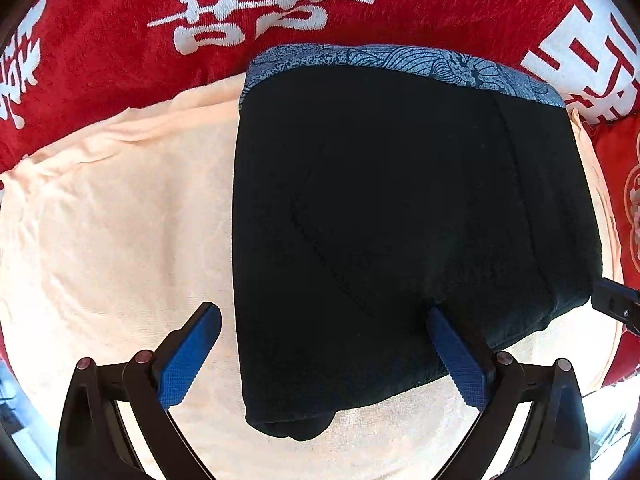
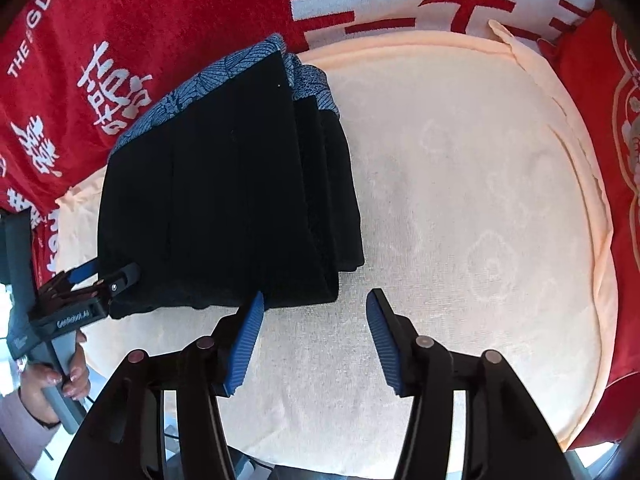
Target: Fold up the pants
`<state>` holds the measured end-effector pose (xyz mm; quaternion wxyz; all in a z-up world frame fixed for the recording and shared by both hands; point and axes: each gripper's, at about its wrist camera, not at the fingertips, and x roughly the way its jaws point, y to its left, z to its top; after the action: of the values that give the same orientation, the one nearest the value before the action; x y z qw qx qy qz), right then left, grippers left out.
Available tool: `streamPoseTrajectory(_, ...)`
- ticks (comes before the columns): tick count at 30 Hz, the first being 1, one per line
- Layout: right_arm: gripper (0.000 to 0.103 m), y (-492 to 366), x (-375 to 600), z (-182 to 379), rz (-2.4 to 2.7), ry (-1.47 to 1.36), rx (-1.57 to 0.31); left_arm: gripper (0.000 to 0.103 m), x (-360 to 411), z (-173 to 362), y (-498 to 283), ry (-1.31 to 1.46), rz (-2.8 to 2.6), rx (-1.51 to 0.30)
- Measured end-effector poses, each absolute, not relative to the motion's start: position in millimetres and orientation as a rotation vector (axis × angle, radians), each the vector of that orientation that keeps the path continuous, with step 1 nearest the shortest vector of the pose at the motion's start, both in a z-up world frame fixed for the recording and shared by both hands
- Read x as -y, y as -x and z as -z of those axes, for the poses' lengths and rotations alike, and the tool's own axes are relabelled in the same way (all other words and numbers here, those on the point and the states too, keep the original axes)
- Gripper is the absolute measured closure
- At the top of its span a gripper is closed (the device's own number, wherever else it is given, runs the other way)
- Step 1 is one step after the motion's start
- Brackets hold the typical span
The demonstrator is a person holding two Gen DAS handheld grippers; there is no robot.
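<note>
1. The folded black fabric pants with a blue patterned waistband point(image 1: 400, 208) lie on a cream towel point(image 1: 112, 240).
2. The left tongs point(image 1: 324, 320) gape wide, straddling the pants' near-left corner, gripping nothing.
3. The right tongs point(image 2: 315, 304) stand open and empty at their near-right corner.

Black pants point(image 1: 400, 220) — folded, flat

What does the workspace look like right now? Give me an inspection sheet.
Surface: cream towel over a red blanket with white characters.
Job's things: black pants folded into a compact stack, blue patterned waistband at the far edge.
Clutter: nothing seen.
Grippers: left gripper open, straddling the stack's near corner; right gripper open, nothing between the jaws, beside the stack.
Cables: nothing seen.
Surroundings: person's hand on the left handle.
</note>
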<state>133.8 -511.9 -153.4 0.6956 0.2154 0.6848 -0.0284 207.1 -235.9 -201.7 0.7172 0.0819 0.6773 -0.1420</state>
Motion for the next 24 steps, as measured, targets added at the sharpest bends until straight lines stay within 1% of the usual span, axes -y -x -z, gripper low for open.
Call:
streamPoseTrajectory(3, 0.045, -133.7, 515.7, 152.3, 0.052, -0.497, -1.527, 0.0, 236.9, 202.6, -207.8, -0.177, 0.31, -1.507)
streamPoseTrajectory(5, 0.04, -134.6, 519.3, 151.4, 0.048, -0.512, -1.521, 0.0, 237.4, 202.9, -208.2, -0.183, 0.306, -1.507)
streamPoseTrajectory(10, 0.04, -141.9, 525.3, 147.6, 0.029, -0.533, -1.501, 0.0, 240.9, 198.3, -207.9, -0.196, 0.295, -1.503)
streamPoseTrajectory(13, 0.032, -146.2, 529.2, 145.2, 0.012, -0.532, -1.493, 0.0, 239.9, 192.4, -213.4, -0.201, 0.3, -1.493)
streamPoseTrajectory(19, 0.032, -156.9, 539.6, 143.6, -0.017, -0.541, -1.473, 0.0, 230.0, 185.4, -235.1, -0.179, 0.279, -1.47)
streamPoseTrajectory(24, 0.031, -167.7, 548.5, 153.6, -0.067, -0.575, -1.486, 0.0, 218.7, 183.4, -264.5, -0.129, 0.348, -1.429)
